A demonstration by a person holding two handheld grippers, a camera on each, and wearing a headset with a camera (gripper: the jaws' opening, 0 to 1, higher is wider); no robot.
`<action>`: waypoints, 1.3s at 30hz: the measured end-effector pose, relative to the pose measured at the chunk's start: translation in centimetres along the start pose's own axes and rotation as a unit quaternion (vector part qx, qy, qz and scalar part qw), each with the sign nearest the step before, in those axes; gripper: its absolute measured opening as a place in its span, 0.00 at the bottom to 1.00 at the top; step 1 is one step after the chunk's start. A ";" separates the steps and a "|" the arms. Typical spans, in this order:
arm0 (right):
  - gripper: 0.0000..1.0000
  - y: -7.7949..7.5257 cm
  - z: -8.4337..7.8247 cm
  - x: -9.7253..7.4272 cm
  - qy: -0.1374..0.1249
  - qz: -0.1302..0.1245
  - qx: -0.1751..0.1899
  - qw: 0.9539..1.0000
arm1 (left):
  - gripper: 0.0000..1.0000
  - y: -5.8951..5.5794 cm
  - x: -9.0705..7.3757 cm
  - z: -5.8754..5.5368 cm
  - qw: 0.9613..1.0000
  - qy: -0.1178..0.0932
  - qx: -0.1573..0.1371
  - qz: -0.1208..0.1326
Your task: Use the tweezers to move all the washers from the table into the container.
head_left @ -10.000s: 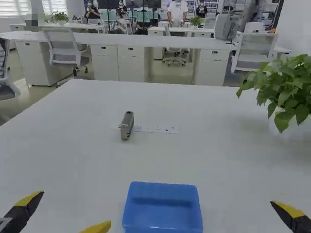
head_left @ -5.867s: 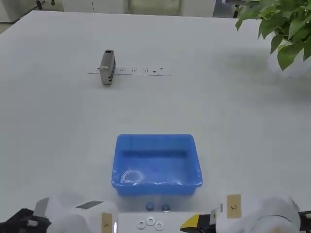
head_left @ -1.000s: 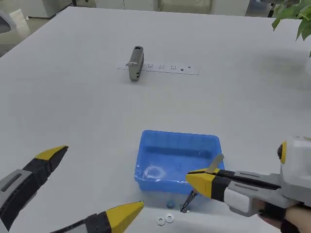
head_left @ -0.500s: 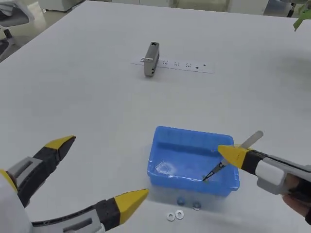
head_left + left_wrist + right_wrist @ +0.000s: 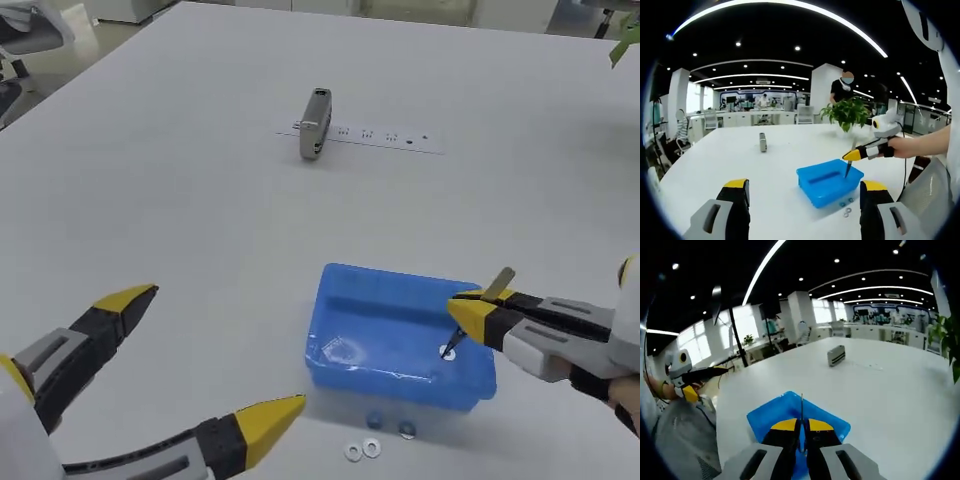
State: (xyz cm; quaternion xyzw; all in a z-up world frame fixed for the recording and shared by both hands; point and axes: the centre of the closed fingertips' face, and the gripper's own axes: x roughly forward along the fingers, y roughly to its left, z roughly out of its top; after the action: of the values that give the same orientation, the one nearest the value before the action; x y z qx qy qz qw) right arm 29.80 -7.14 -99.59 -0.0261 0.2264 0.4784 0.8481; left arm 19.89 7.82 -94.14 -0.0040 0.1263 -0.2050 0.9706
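A blue container (image 5: 385,380) sits on the white table near its front edge. My right gripper (image 5: 468,312) is shut on metal tweezers (image 5: 497,284), whose tip reaches down into the container's right side with a small pale ring at it. Several washers (image 5: 362,450) lie on the table just in front of the container. At lower left my left gripper (image 5: 198,357) stands wide open and holds nothing. In the right gripper view the tweezers (image 5: 801,407) stick out of the shut gripper (image 5: 801,426) over the container (image 5: 765,415). The left gripper view has the container (image 5: 825,196), washers (image 5: 845,213) and right gripper (image 5: 862,151).
A grey plug (image 5: 314,137) sits in a white power strip (image 5: 390,137) further back on the table. A potted plant's leaves (image 5: 628,45) hang over the far right corner. A person (image 5: 842,90) stands beyond the table; office desks lie behind.
My right gripper has lifted the tweezers from the washers in front of the container and brought the tip over and down into the container. The left gripper stays open.
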 end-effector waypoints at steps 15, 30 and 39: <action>0.02 -1.3 -1.2 0.9 0.004 0.005 -0.008 1.000 | 0.92 0.1 0.0 -0.5 1.000 0.007 0.001 -0.002; 0.03 -0.8 -0.7 0.2 -0.017 0.008 -0.019 1.000 | 0.92 0.4 -0.1 -1.0 1.000 0.013 0.003 -0.002; 0.03 1.2 2.4 -1.4 -0.087 0.029 0.018 0.996 | 0.92 0.8 -0.1 -0.9 1.000 0.009 -0.001 0.006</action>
State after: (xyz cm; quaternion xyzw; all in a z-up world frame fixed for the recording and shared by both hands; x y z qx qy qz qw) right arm 29.08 -7.01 -96.70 0.0372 0.1612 0.4989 0.8507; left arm 19.91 8.62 -95.02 -0.0025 0.1355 -0.1987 0.9707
